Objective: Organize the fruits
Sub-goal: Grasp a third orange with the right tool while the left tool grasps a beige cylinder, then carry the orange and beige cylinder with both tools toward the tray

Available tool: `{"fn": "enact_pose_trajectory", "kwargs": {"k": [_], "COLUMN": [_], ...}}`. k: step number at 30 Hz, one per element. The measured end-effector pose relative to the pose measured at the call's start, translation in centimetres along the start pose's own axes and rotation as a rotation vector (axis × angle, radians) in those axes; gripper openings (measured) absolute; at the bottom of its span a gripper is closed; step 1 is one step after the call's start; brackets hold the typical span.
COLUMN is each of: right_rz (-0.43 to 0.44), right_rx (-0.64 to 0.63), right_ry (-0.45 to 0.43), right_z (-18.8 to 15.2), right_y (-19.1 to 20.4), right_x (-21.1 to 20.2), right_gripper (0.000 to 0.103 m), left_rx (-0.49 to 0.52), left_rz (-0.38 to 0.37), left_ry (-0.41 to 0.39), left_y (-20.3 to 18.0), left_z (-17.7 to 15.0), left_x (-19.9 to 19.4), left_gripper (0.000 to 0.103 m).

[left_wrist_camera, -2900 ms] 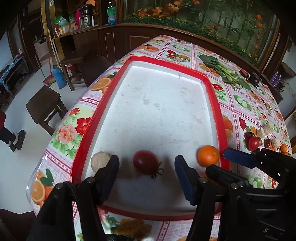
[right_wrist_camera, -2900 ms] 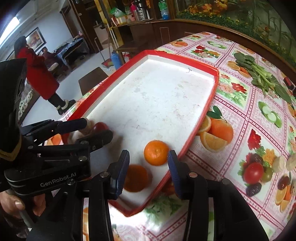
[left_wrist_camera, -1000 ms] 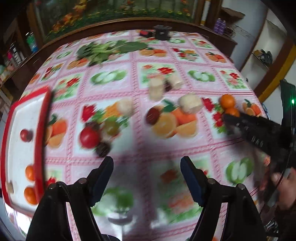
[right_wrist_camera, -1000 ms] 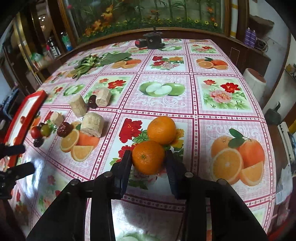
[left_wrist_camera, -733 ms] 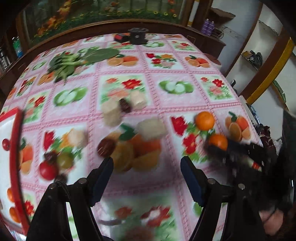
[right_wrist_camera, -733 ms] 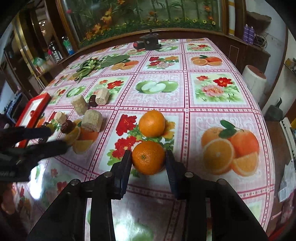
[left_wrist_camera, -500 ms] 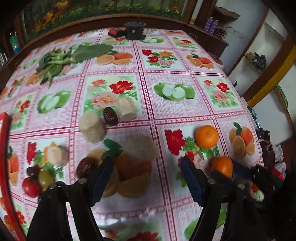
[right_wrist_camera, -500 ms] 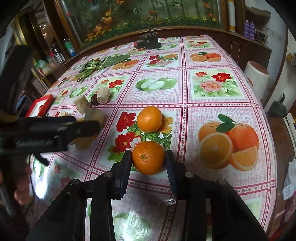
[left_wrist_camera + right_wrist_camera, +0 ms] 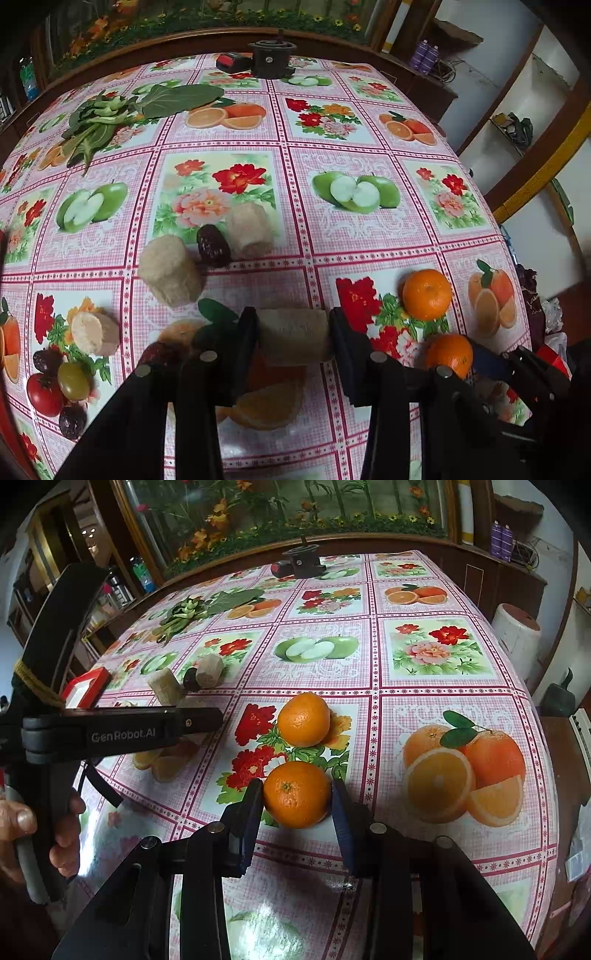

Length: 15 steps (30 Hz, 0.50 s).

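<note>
My left gripper (image 9: 293, 334) is closed around a beige cut cylinder piece (image 9: 293, 336) lying on the flowered tablecloth. My right gripper (image 9: 297, 797) is shut on an orange (image 9: 297, 794) resting on the cloth; this orange also shows in the left wrist view (image 9: 448, 354). A second orange (image 9: 303, 720) sits just beyond it and shows in the left wrist view too (image 9: 426, 294). More beige pieces (image 9: 170, 271) (image 9: 249, 230) (image 9: 94, 332) and a dark date (image 9: 213, 245) lie further left. The red tray's corner (image 9: 86, 686) shows at far left.
A red tomato (image 9: 44, 393), a green grape (image 9: 74, 380) and dark dates (image 9: 72, 421) lie at the lower left. Leafy greens (image 9: 107, 118) and a black device (image 9: 271, 59) sit at the far side. The left gripper's body (image 9: 122, 731) reaches across the right wrist view.
My left gripper swung from the tray across the table and closed on the beige piece. My right gripper stayed around the orange and its jaws now touch it.
</note>
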State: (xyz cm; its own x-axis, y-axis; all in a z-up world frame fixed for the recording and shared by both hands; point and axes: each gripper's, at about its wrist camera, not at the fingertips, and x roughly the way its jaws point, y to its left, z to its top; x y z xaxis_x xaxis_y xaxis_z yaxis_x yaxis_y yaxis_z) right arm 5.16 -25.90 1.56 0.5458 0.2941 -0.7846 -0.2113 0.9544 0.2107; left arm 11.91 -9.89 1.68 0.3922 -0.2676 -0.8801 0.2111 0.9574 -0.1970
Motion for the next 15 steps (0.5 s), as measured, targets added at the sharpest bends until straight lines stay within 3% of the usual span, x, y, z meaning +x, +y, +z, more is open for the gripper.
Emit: {"fn": "enact_pose_trajectory", "kwargs": {"k": [15], "right_rz": [-0.028], "right_rx": [-0.027], "right_ry": [0.003], "right_z": [-2.8], "right_y": [2.5], "right_x": [-2.5], "right_gripper": [0.036], "left_rx": [0.062], "left_rz": [-0.057], "left_ry": [0.016], "left_y": [0.6], "left_z": [-5.9], "left_x": [-3.5], "left_gripper": [0.043]}}
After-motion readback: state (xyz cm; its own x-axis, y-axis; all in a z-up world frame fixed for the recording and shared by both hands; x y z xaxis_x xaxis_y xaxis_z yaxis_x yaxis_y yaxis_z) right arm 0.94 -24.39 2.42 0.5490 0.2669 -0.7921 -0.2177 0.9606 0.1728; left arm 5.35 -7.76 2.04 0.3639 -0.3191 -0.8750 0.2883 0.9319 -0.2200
